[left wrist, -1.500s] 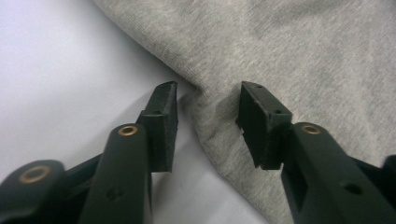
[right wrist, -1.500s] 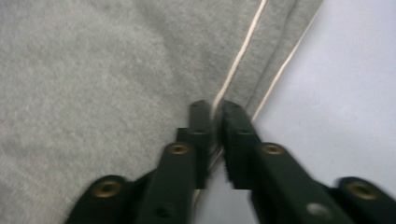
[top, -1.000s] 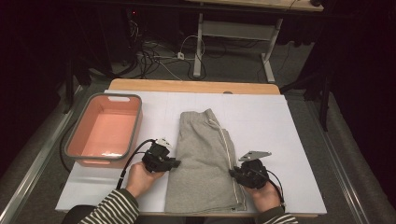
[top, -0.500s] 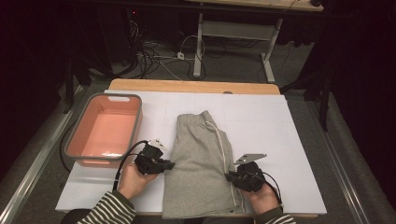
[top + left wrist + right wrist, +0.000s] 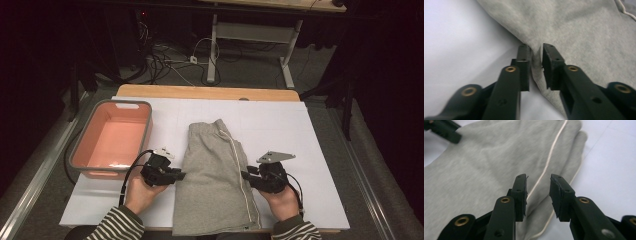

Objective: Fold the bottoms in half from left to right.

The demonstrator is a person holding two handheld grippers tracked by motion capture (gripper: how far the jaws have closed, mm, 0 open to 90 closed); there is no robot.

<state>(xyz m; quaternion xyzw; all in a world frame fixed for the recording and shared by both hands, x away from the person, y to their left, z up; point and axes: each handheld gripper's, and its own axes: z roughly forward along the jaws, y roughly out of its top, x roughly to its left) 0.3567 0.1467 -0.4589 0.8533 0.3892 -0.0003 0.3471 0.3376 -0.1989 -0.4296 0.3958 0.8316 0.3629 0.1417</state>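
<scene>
Shorts (image 5: 215,180), folded, on desk (image 5: 320,150). Left hand-held gripper (image 5: 536,53) and right hand-held gripper (image 5: 538,183): jaws just opening, hem slack between. Risk: fabric snagging on pads, undoing fold.

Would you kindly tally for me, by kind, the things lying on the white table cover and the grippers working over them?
Grey shorts: 1
Pink tub with a grey rim: 1
Hand-held grippers: 2, the left gripper and the right gripper, one at each side edge of the shorts
Total: 4
</scene>
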